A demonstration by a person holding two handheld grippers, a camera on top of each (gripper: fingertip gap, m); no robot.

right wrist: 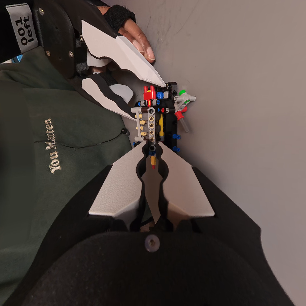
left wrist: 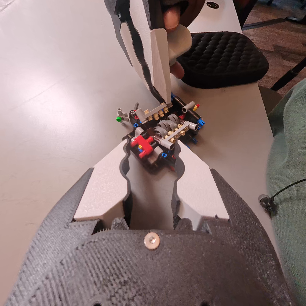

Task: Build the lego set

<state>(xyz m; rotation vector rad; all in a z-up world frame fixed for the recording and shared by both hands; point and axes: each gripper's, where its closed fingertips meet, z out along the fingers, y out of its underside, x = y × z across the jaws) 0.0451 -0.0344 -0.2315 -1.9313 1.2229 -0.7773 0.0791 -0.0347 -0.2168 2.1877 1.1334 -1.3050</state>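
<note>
Left wrist view: knobbly plastic lego assembly (left wrist: 164, 132).

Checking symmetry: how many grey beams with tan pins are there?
2: the far beam, pinched by the right hand-held gripper; the near beam, closer to the left hand-held gripper. Others may be hidden.

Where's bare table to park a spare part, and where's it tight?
Free: the wide grey table left of the lego assembly, beyond its green-tipped piece. Also a smaller strip between the assembly and the black cushion. Crowded: at the assembly itself, with the left gripper straddling its near end and the right gripper pinching its far grey beam.
</note>
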